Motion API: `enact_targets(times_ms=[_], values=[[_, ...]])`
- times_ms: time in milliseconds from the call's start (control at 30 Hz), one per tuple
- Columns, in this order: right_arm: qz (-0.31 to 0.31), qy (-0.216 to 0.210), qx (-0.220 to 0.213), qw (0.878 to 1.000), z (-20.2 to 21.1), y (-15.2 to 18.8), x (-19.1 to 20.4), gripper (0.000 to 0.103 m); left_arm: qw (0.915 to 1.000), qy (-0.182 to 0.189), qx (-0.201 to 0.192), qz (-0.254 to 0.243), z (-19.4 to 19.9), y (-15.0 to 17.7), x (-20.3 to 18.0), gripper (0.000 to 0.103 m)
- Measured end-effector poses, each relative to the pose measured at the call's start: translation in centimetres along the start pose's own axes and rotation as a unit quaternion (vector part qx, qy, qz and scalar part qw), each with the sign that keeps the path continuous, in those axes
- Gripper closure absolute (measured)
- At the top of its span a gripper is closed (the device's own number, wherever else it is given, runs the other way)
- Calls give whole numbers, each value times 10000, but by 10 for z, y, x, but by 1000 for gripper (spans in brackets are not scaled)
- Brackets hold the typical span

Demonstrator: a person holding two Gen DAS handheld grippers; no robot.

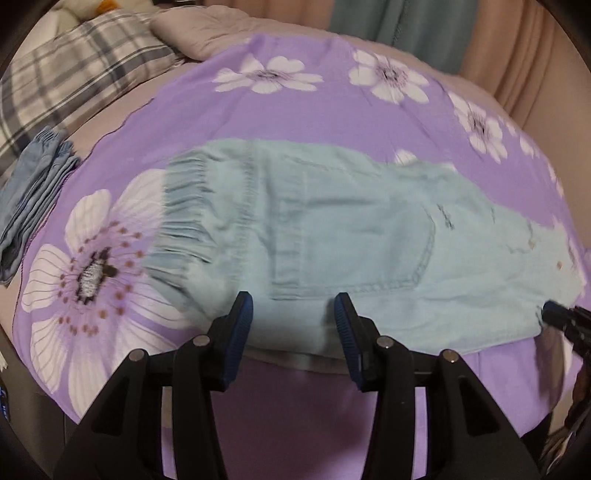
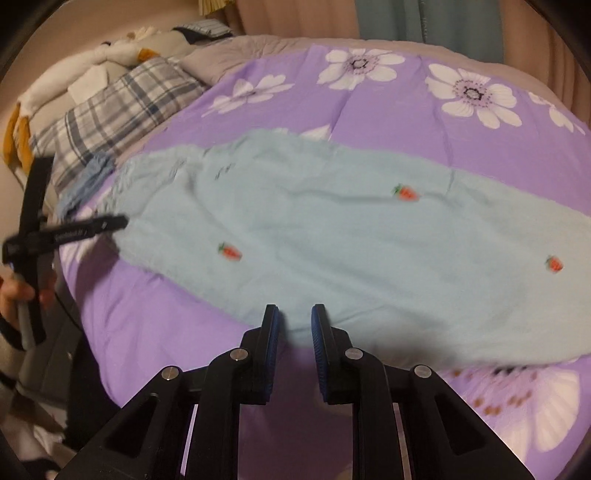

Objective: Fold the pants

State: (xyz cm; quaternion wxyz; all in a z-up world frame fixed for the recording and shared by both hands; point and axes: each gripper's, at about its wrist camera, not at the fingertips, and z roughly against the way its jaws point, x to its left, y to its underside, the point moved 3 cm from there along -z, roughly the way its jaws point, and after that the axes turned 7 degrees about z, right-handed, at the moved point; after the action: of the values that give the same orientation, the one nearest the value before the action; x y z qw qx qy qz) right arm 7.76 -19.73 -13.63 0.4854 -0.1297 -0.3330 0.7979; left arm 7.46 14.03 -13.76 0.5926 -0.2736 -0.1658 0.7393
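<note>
A: Pants (image 1: 332,236) lie flat across the purple flowered bedspread (image 1: 295,92), lengthwise, already doubled leg on leg. Gathered elastic waistband (image 1: 184,221) towards the left gripper's side, legs running off to the right. Location noted.

B: Fabric?

A: Pale blue-green, soft, thin denim look; stitched patch pocket (image 1: 369,243) on the seat, small red carrot motifs (image 2: 406,192) on the leg. Few wrinkles. Both views motion-blurred.

B: Grippers?

A: Left gripper (image 1: 293,321) hovers at the near edge by the seat, fingers spread wide, nothing between them. Right gripper (image 2: 295,328) hovers over the near edge of the leg, fingers parted with a narrower gap, also empty.

B: Judgement on the step?

A: Likely about to take the near edge for the next fold. Advice: pinch both layers together, lift level at both points, carry across evenly so the thin cloth does not sag or skew; align edges before releasing.

B: Surroundings?

A: Folded blue garments (image 1: 33,195) stacked at the bedspread's left edge, plaid pillow (image 1: 74,74) beyond, curtains (image 1: 406,29) behind.
</note>
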Motion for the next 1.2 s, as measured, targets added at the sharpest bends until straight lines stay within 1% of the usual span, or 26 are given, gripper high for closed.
enact_targets(times_ms=[67,133,167,200,233,267,300,400,433,467,633,667,733,767,800,833,867,900,933,1000,1067,1100,1133,1200], values=[[1,-39,-117,9999,5,-19,-11,83,9999,83,-67,113,5,-4,5,58],[86,-123,-116,9998,5,-37,-12,82,9995,-37,-209,253,8,-10,9,57],[172,-177,-90,9997,1,-47,-14,81,9992,-19,-249,324,8,-13,11,57],[353,-178,-85,9992,-4,-57,-15,78,9985,109,-263,468,8,-16,14,55],[542,-122,-45,9984,-12,-68,-17,72,9981,171,-242,540,6,-18,16,53],[700,-121,46,9975,-19,-74,-17,70,9980,147,-232,573,4,-20,18,53],[884,-140,183,9958,-30,-84,-16,70,9980,40,-228,582,1,-21,21,53],[1368,-11,371,9899,-56,-103,-14,70,9972,174,-211,697,-5,-31,28,53],[1488,-1,390,9881,-63,-110,-14,70,9971,185,-220,703,-5,-34,29,53],[1605,-86,398,9862,-71,-116,-12,70,9971,178,-223,704,-6,-37,30,53],[2119,-419,508,9751,-91,-131,-4,70,9973,90,-227,696,-12,-50,32,53],[2196,-541,594,9723,-96,-132,-1,70,9973,78,-222,692,-13,-51,33,53],[2440,-507,728,9657,-104,-132,2,70,9974,78,-220,686,-15,-52,35,53],[2526,-596,834,9621,-107,-130,5,70,9973,80,-219,690,-15,-52,36,53],[2585,-642,879,9599,-108,-129,6,74,9974,78,-221,688,-16,-52,37,52],[2707,-595,912,9565,-110,-128,7,80,9974,63,-223,678,-16,-52,38,52],[2841,-530,957,9525,-111,-126,9,87,9975,52,-218,673,-16,-53,38,52],[2881,-560,979,9509,-112,-127,9,96,9975,54,-214,678,-17,-53,39,52],[2957,-536,951,9490,-110,-127,11,99,9973,57,-209,697,-17,-54,39,51],[3094,-323,814,9469,-105,-132,12,100,9973,38,-205,698,-17,-56,40,48],[3010,-232,717,9506,-104,-138,10,100,9975,-50,-214,671,-20,-57,41,46],[3004,-110,672,9514,-106,-141,9,100,9975,-68,-211,668,-21,-57,41,45],[2957,-40,701,9527,-110,-142,7,101,9977,-89,-192,650,-22,-56,41,44],[2757,-69,924,9568,-119,-141,6,100,9979,-135,-202,594,-22,-56,40,44]])
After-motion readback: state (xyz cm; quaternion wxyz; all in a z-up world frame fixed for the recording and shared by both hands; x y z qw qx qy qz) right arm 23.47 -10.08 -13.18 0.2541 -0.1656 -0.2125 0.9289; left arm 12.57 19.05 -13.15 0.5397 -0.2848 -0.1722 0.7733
